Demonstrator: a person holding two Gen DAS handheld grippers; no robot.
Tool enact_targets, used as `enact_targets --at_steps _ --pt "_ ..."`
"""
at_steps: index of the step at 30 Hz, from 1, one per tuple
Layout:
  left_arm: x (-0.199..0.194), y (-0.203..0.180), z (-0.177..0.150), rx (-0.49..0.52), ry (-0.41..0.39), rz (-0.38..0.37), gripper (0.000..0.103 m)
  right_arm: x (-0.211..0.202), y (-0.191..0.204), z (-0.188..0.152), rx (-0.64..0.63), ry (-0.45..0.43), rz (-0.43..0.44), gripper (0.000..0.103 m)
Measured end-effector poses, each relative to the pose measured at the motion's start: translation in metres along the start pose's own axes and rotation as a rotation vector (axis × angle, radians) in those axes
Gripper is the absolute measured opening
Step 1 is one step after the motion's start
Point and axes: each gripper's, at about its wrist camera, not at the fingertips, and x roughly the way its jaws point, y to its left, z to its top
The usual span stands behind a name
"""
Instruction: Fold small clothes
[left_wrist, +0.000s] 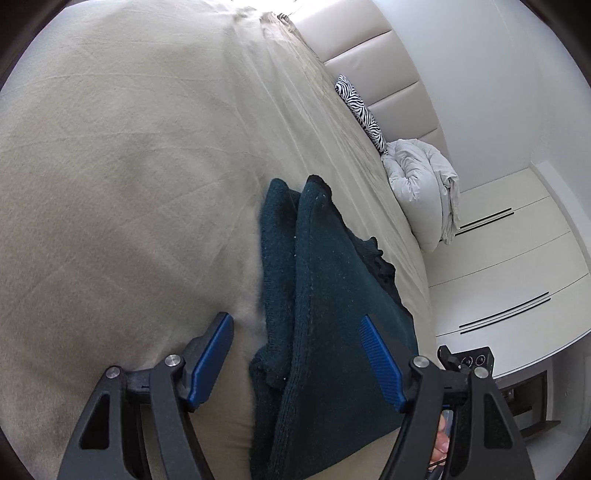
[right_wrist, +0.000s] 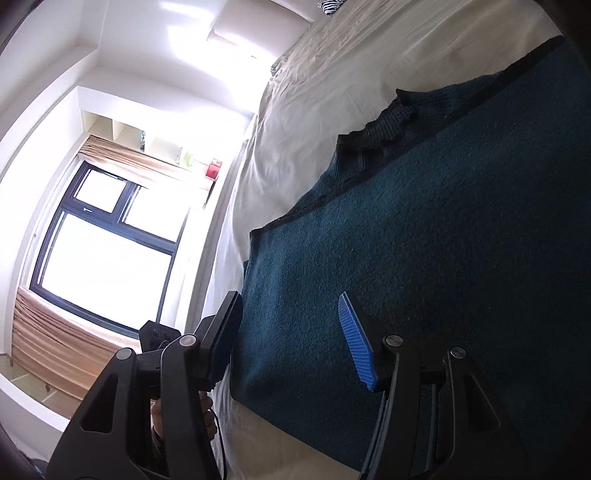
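The dark teal knitted garment lies on the beige sheet of the bed, and everything else is placed from it. In the left wrist view, the bare sheet spreads to the garment's left. The left hand-held gripper stands wide open, its blue-padded fingers spread to either side of the garment's near end: the left pad over bare sheet, the right pad over the knit. It has hold of nothing. The garment is doubled, with one layer raised in a ridge over another. Beyond the garment to the right sit a zebra-print pillow and a crumpled white duvet against the padded headboard (white cupboards stand further right).

In the right wrist view, a window with a tan curtain shows well left of the garment. The right hand-held gripper is likewise wide open and empty-handed, its left finger at the garment's edge, its right pad over the knit. A ribbed, bunched part lies on the sheet beyond.
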Motion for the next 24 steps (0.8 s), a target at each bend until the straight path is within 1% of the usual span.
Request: enact_targets --at_steps 3,7,9,11,12,14,15,19,21,24 --pt "0.004 -0.003 0.0 0.007 0.042 -0.007 0.074 0.009 -0.002 -0.003 0.018 0.023 0.015 0.054" --pt "0.012 -0.006 -0.001 0.007 0.103 -0.055 0.073 0.01 0.004 -0.016 0.027 0.045 0.042 0.054" --pt "0.015 -0.008 0.0 0.016 0.131 -0.052 0.072 0.017 0.008 -0.017 0.031 0.055 0.052 0.054" --pt "0.016 -0.008 0.001 0.013 0.154 -0.046 0.068 0.021 0.011 -0.019 0.031 0.061 0.053 0.054" --pt "0.016 -0.007 0.001 0.011 0.167 -0.043 0.064 0.021 0.013 -0.02 0.031 0.064 0.056 0.054" --pt "0.017 -0.003 -0.001 0.005 0.191 -0.048 0.058 0.0 0.014 -0.027 0.03 0.07 0.062 0.054" --pt "0.018 0.0 -0.001 -0.005 0.197 -0.05 0.054 -0.001 0.016 -0.026 0.028 0.072 0.067 0.054" --pt "0.018 0.012 0.003 -0.068 0.206 -0.088 0.045 -0.001 0.016 -0.026 0.038 0.08 0.069 0.054" --pt "0.019 0.016 0.005 -0.087 0.212 -0.106 0.041 0.001 0.017 -0.027 0.041 0.085 0.069 0.054" --pt "0.019 0.021 0.006 -0.105 0.203 -0.147 0.041 0.002 0.018 -0.029 0.036 0.093 0.069 0.054"
